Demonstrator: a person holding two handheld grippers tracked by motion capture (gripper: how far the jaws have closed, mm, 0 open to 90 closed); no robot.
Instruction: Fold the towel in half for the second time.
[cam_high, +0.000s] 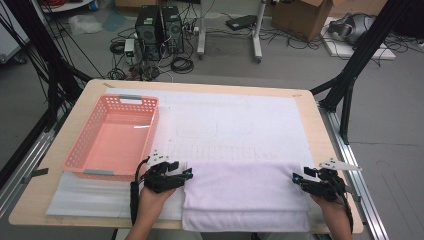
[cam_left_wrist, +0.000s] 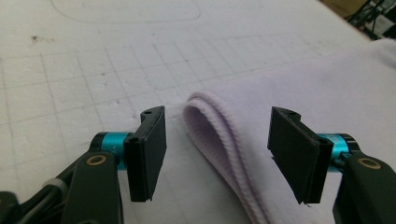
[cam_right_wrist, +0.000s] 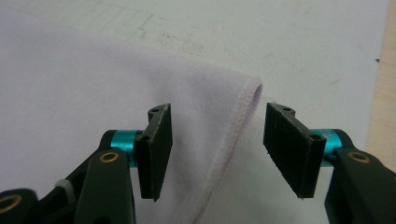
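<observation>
Folded towel (cam_high: 245, 195) at the near edge of the surface, between left hand-held gripper (cam_high: 186, 175) and right hand-held gripper (cam_high: 297, 179), both with jaws apart, each straddling a hem unclamped. Risk: closing on one layer, unfolding the stack.

A light wooden table (cam_high: 320, 125) with rounded corners fills the middle of the high view, and a white mat (cam_high: 235, 125) printed with faint grid lines and outlines covers most of its top. A pink slotted plastic basket (cam_high: 80, 150) sits on the mat at the left of the frame. A pale lilac folded towel (cam_high: 245, 195) lies flat on the mat at the lower centre, its near edge close to the table's front edge.
</observation>
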